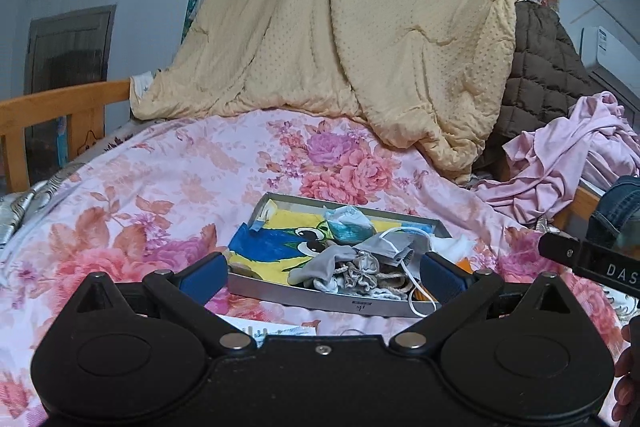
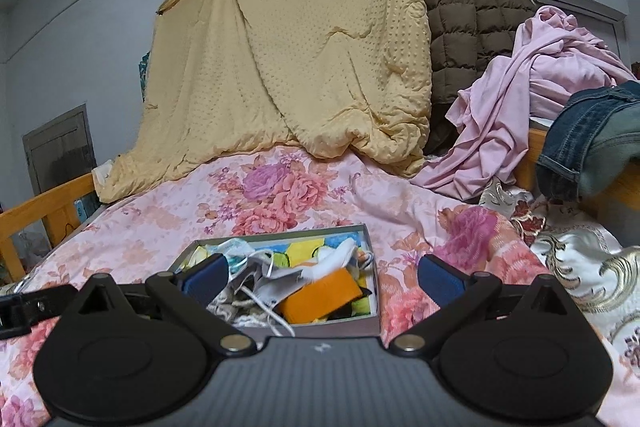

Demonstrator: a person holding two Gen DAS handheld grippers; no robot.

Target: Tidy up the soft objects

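Note:
A shallow grey box (image 1: 320, 297) lies on the floral bedspread (image 1: 168, 187). It holds a yellow-and-blue cartoon cloth (image 1: 264, 247), a grey face mask (image 1: 390, 247), a small drawstring pouch (image 1: 362, 271), a crumpled blue-white mask (image 1: 344, 225) and white cord. In the right wrist view the box (image 2: 374, 291) also shows an orange block (image 2: 324, 297) and white fabric (image 2: 340, 259). My left gripper (image 1: 322, 273) is open, its fingers either side of the box's near edge. My right gripper (image 2: 322, 273) is open just before the box, holding nothing.
A beige quilt (image 1: 360, 39) hangs at the back of the bed, with a brown padded coat (image 2: 468, 15) beside it. Pink clothes (image 2: 532, 79) and jeans (image 2: 592, 139) are heaped on the right. A wooden bed rail (image 1: 60, 103) runs on the left.

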